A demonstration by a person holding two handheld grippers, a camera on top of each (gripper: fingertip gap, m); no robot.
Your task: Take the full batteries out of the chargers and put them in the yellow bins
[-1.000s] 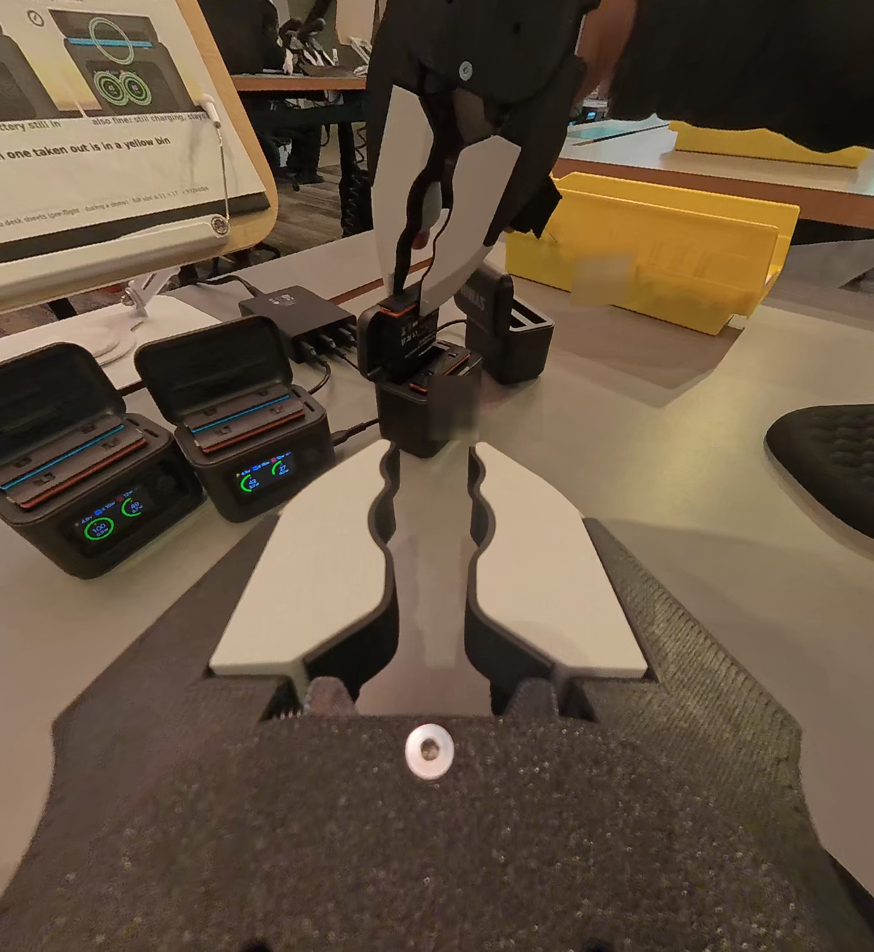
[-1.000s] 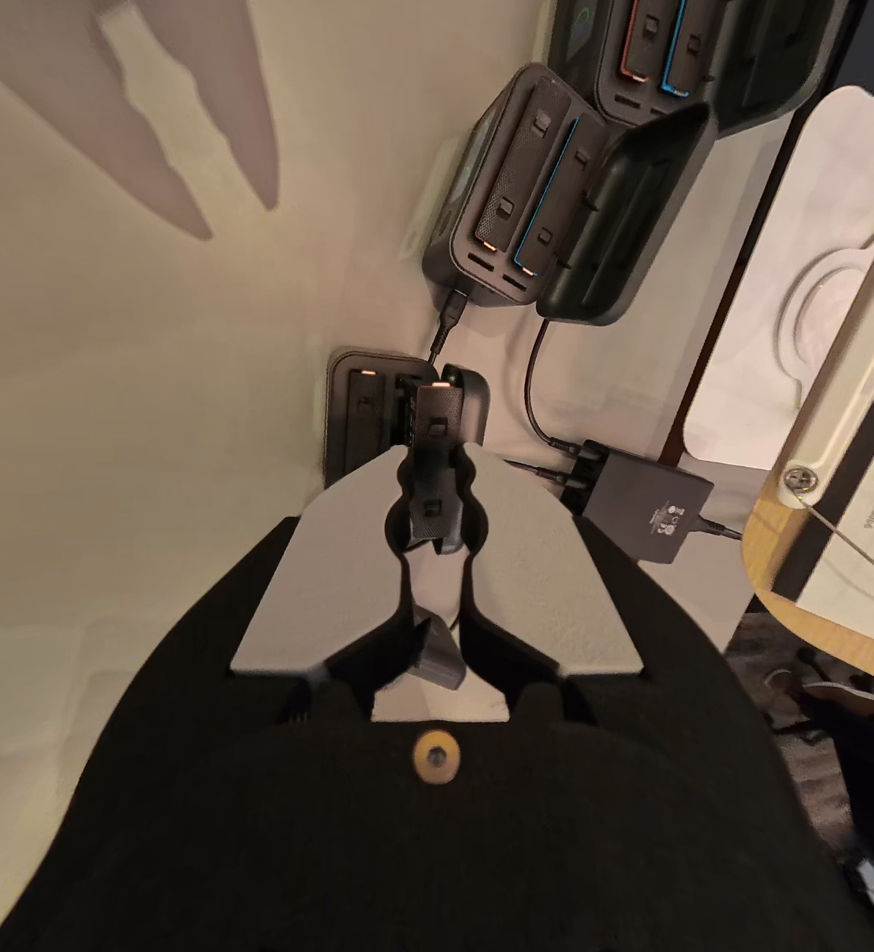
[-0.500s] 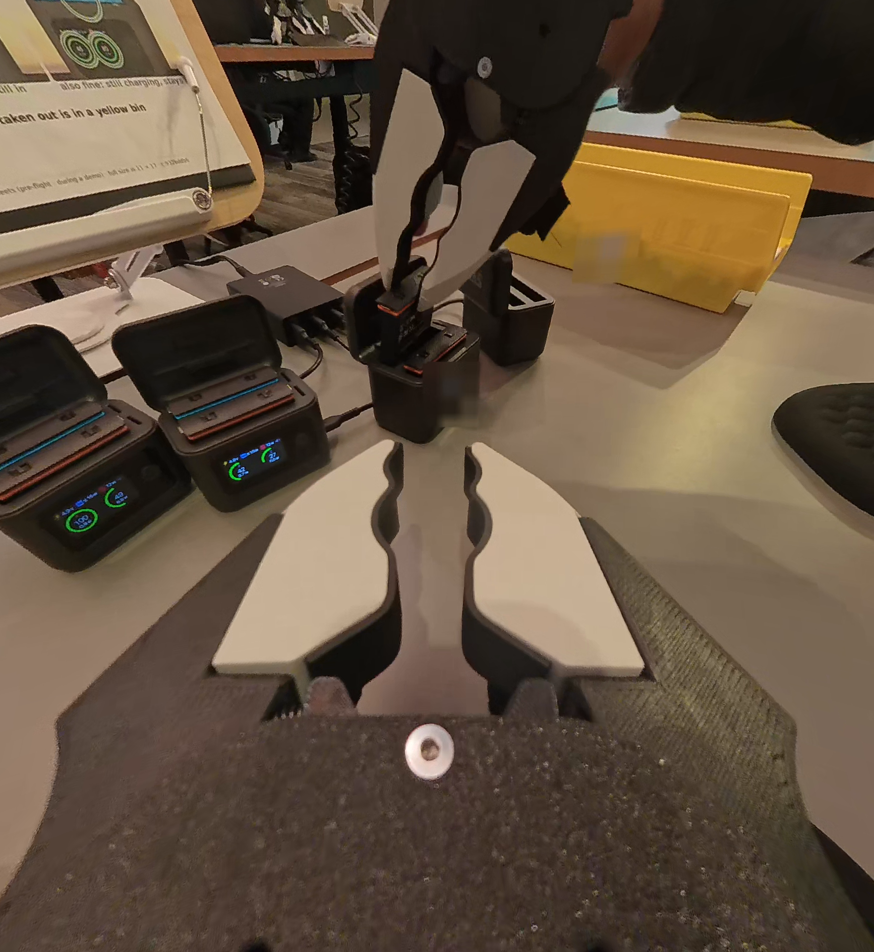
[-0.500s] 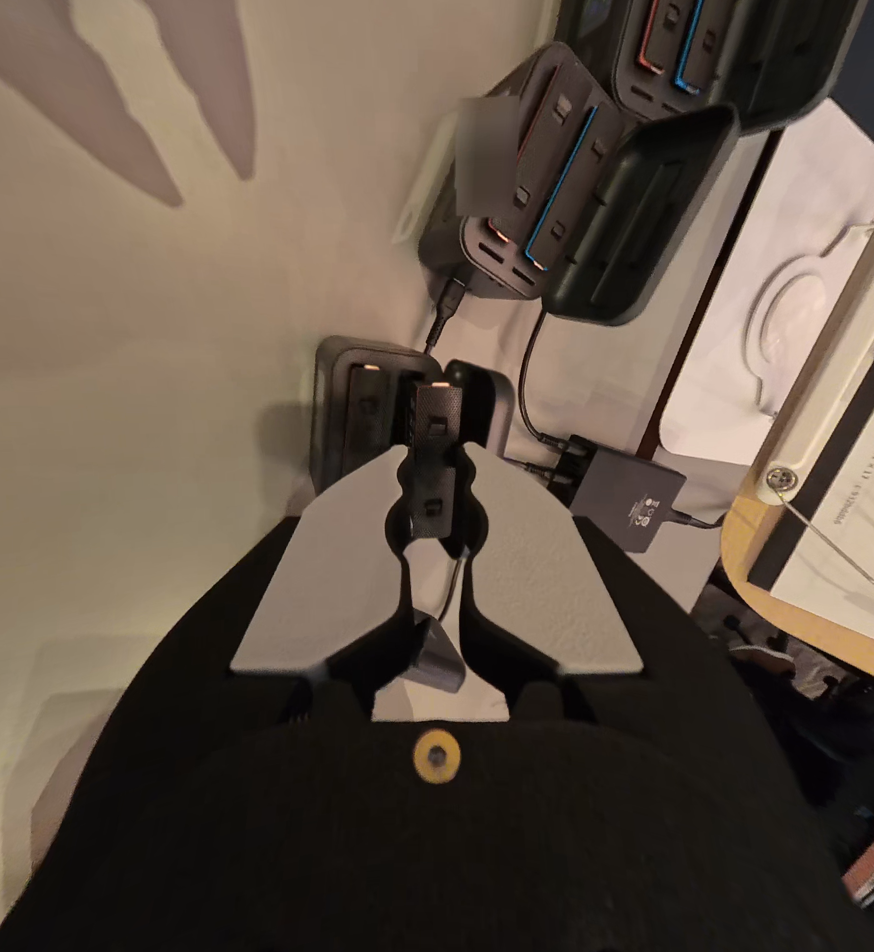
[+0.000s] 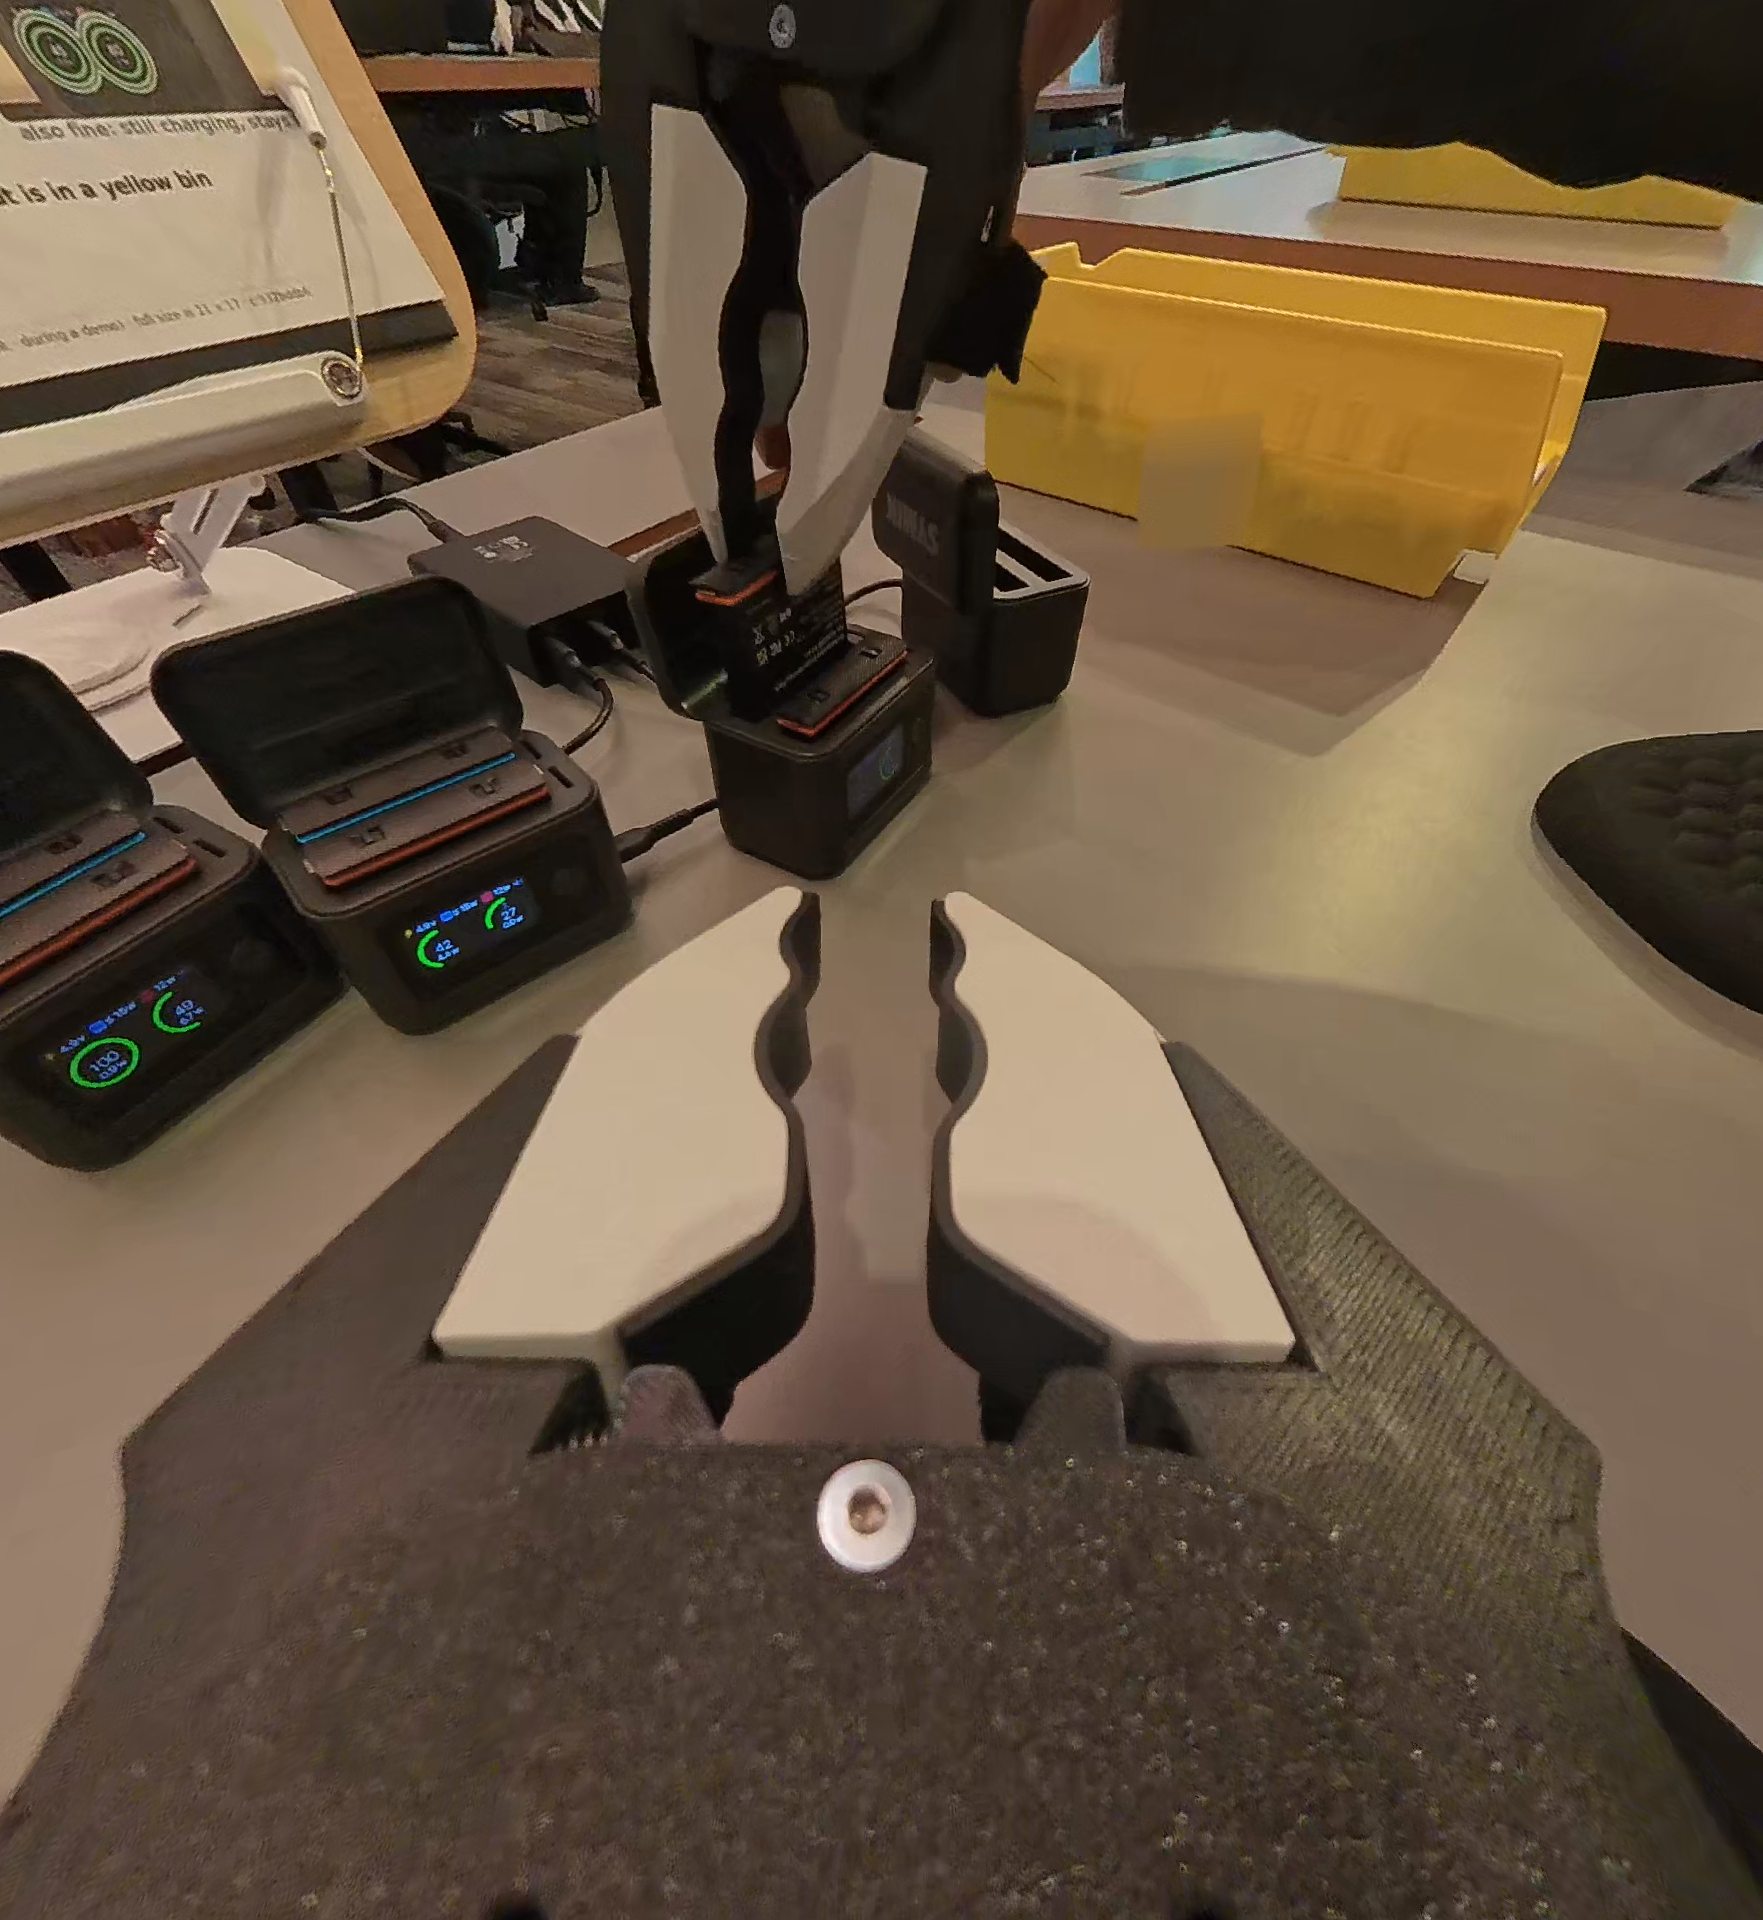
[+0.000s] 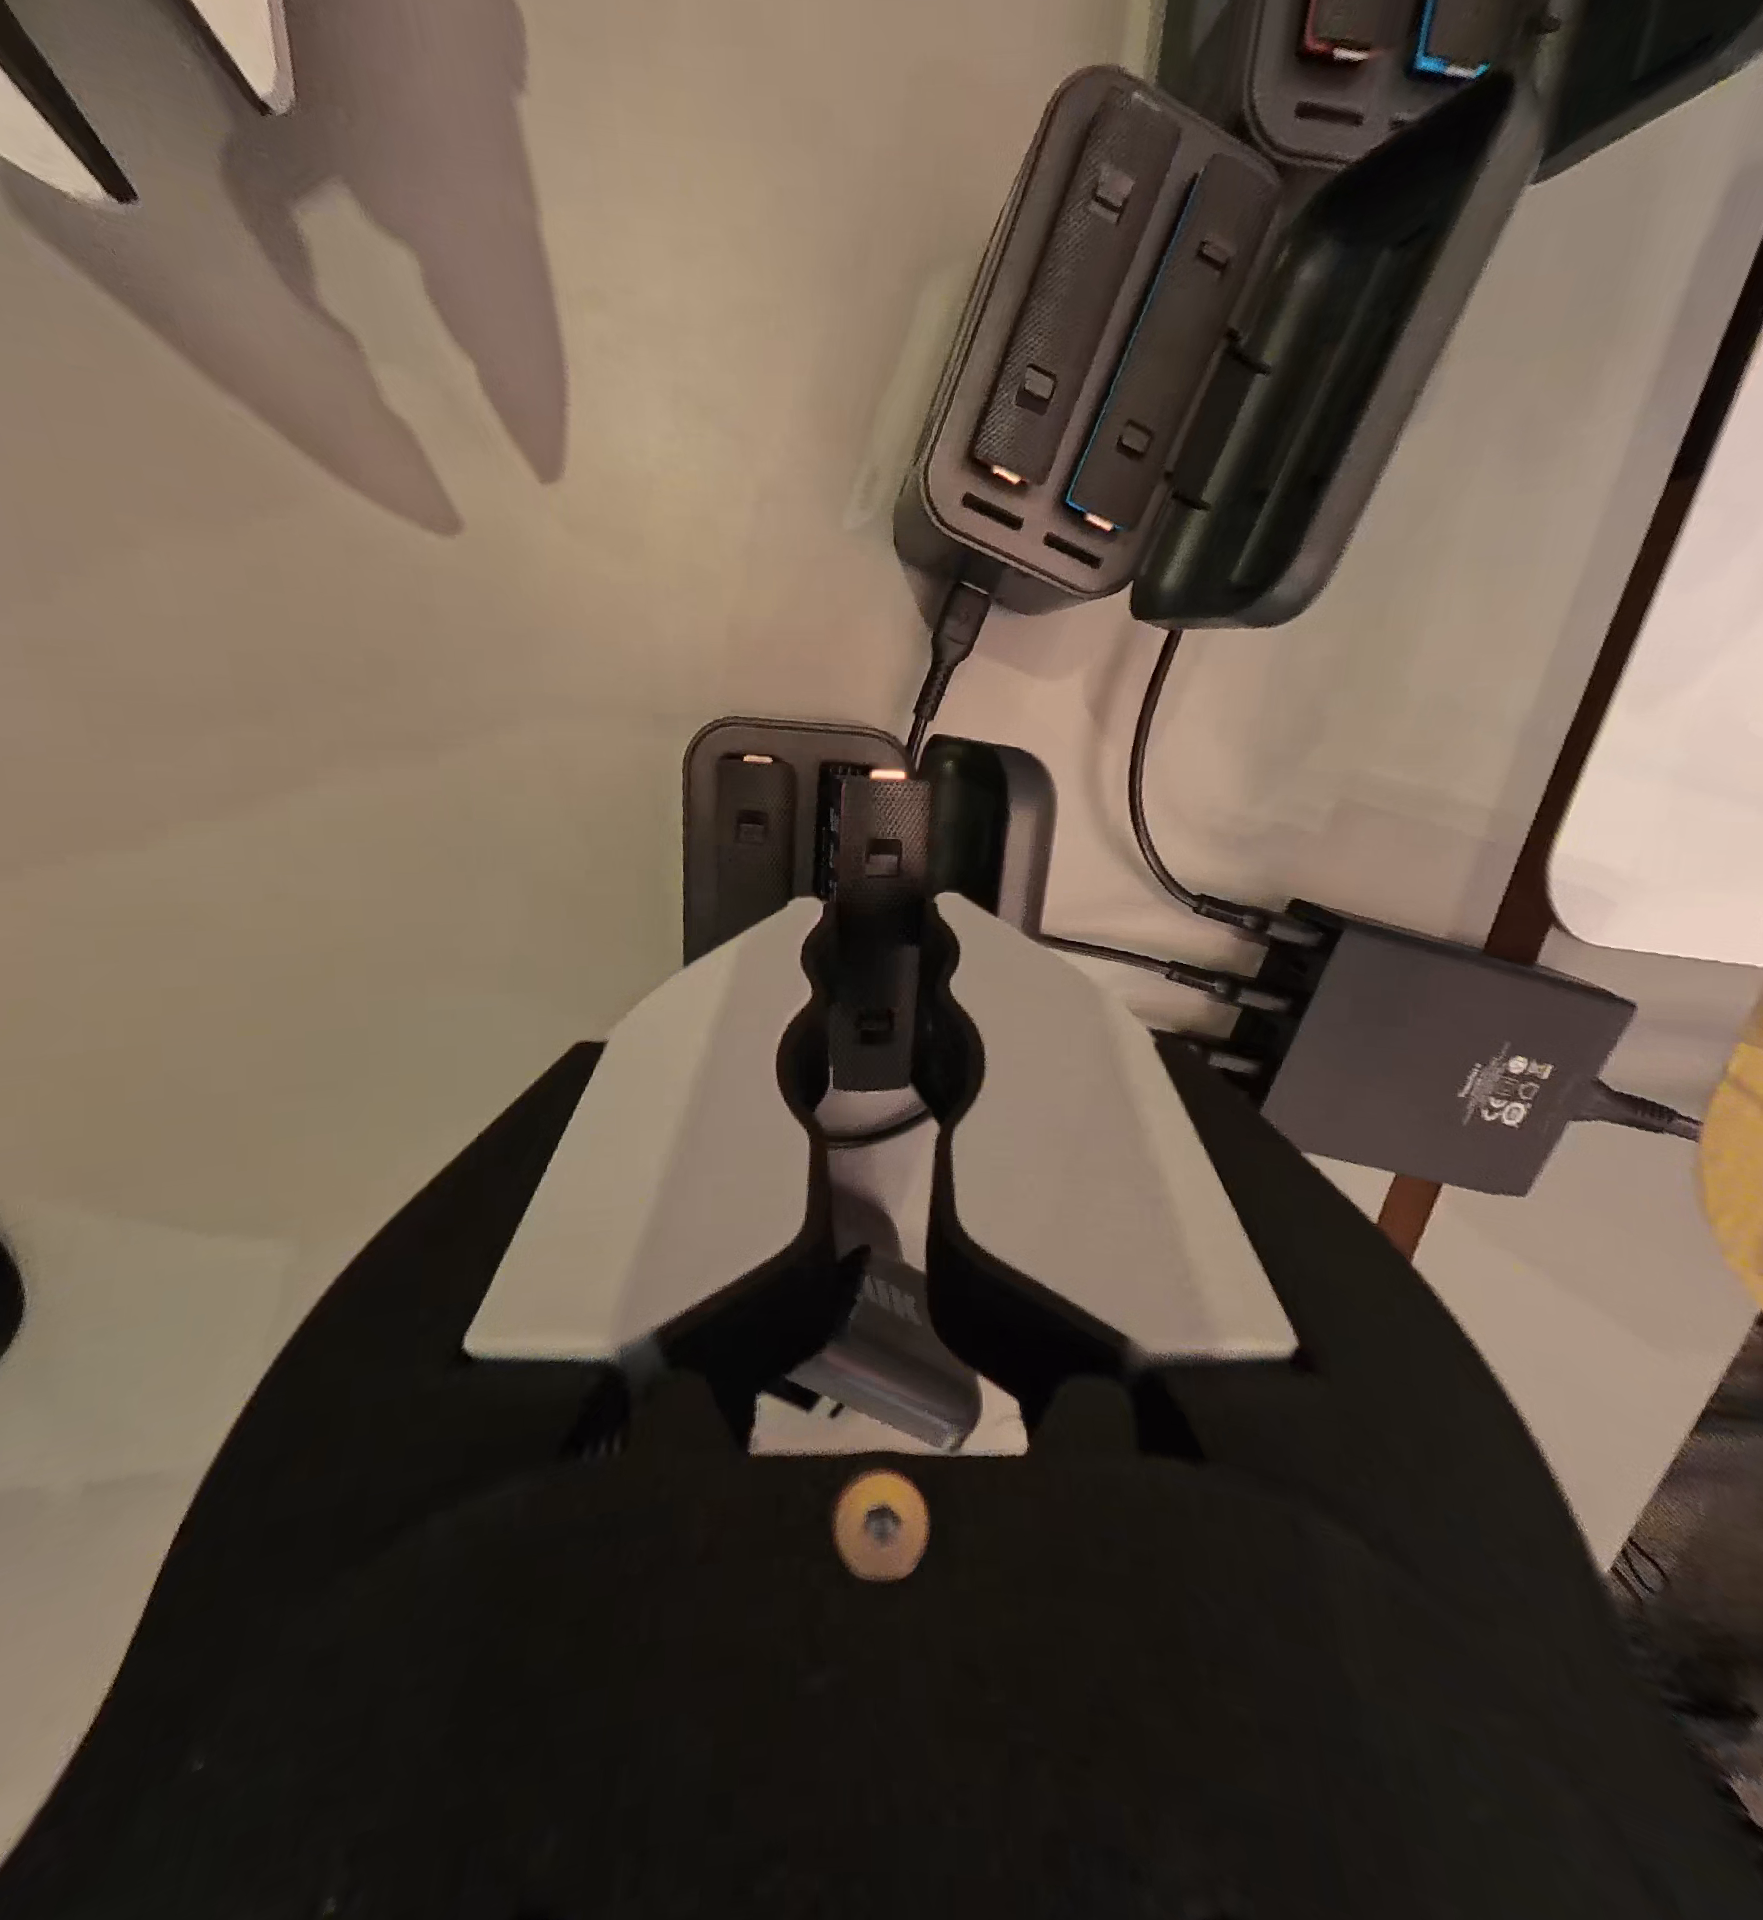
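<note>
The right gripper (image 6: 872, 914) pinches a battery (image 6: 882, 847) upright, long axis vertical, above its charger (image 5: 820, 774); the left gripper (image 5: 866, 925) is spread, empty.

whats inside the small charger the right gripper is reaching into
One seated battery and another battery partly lifted out, clamped by the right gripper. The slot bottoms inside the charger are hidden.
</note>
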